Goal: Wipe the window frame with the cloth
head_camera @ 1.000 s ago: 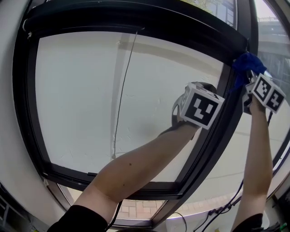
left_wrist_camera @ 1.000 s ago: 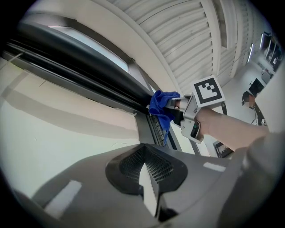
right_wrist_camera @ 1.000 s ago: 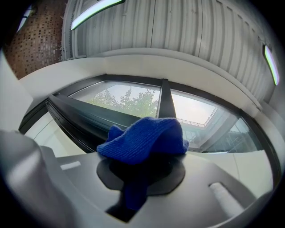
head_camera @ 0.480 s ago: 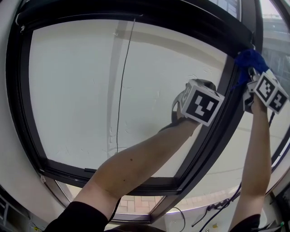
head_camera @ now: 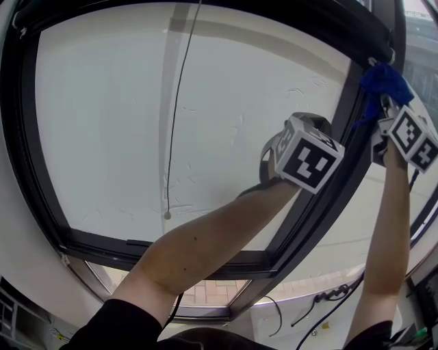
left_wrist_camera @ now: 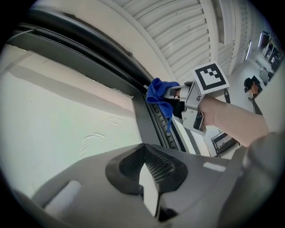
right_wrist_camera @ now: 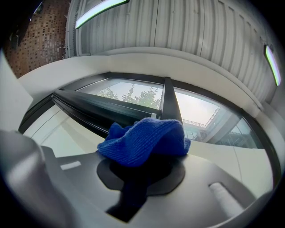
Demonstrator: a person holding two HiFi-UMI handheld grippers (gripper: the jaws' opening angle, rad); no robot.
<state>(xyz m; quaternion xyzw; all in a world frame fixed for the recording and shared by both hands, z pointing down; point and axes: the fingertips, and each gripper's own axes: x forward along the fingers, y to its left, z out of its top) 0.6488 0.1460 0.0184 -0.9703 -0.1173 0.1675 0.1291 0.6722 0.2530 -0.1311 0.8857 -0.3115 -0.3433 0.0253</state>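
Since a second ago your cloth [head_camera: 384, 81] has crept higher up the window frame [head_camera: 328, 184] upright, its lower folds swallowed by your right tool [head_camera: 389, 109], clamped on it. Left of that upright, your left tool [left_wrist_camera: 143, 150] hovers, jaws together, empty.

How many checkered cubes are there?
2. One black-and-white marker cube is before the pale window pane; the other is right of the dark window frame, below the blue cloth.

Ribbed white ceiling [right_wrist_camera: 200, 31] with strip light [right_wrist_camera: 101, 11] overhead.
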